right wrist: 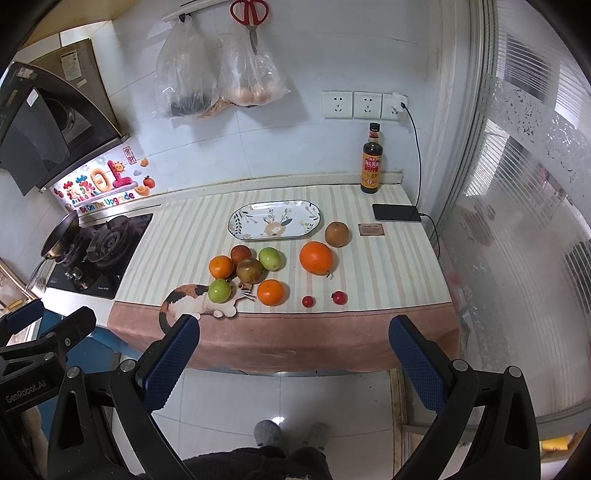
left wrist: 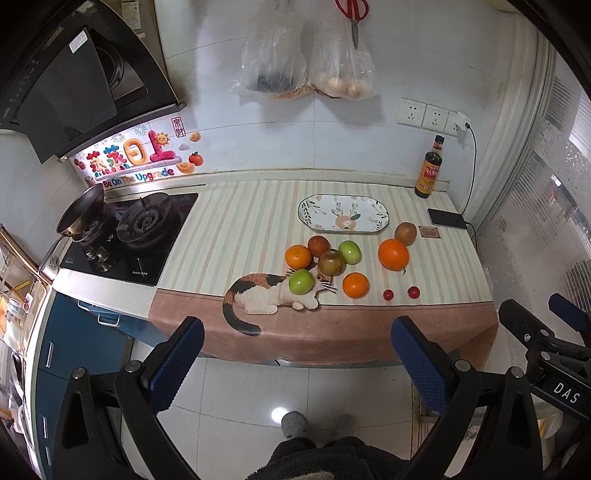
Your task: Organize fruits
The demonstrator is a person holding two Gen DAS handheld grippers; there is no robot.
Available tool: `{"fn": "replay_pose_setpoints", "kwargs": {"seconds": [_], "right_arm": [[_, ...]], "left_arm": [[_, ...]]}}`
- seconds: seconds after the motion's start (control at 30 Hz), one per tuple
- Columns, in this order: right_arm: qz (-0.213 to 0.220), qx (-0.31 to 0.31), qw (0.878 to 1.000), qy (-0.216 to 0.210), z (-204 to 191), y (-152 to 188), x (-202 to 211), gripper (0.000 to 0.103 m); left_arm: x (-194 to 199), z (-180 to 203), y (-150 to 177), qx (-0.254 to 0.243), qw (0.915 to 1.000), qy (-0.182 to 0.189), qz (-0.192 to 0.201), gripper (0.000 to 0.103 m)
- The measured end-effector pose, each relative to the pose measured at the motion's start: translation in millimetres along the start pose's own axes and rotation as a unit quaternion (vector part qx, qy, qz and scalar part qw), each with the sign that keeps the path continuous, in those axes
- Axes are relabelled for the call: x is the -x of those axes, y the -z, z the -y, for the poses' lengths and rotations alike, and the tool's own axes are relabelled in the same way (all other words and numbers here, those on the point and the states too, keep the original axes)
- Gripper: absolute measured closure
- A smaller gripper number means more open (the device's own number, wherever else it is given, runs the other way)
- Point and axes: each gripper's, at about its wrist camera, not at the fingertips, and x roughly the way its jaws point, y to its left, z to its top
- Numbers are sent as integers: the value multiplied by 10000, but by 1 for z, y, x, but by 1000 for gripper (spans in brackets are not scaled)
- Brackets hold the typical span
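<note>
Left tongs [left wrist: 295, 354] spread and empty, short of the surface [left wrist: 236, 221], fruit cluster [left wrist: 325, 264] in front of the oval plate [left wrist: 343, 214], big orange [left wrist: 393, 254] to its right, brown fruit [left wrist: 405, 233] beside the plate's right end, printed cat partly hidden under a green fruit [left wrist: 301, 281], right tongs [right wrist: 293, 350] spread, empty.

Scissors [left wrist: 352, 14] handles cropped; bottle label [right wrist: 370, 170] unreadable

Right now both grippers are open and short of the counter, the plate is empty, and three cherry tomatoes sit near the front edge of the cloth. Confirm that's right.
Not quite: there are two cherry tomatoes, not three, as the right wrist view shows clearly. The rest holds: the left gripper and right gripper are open and short of the counter, and the plate is empty.
</note>
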Motion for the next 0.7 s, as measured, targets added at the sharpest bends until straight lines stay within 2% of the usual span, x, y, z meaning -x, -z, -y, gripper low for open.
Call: {"fn": "replay_pose_setpoints", "kwargs": {"seconds": [0.7], "right_arm": [[-4,2,10000,11,-4,-1,0,0]], "left_arm": [[1,-7,1,21,10000,-7,5,0]]}}
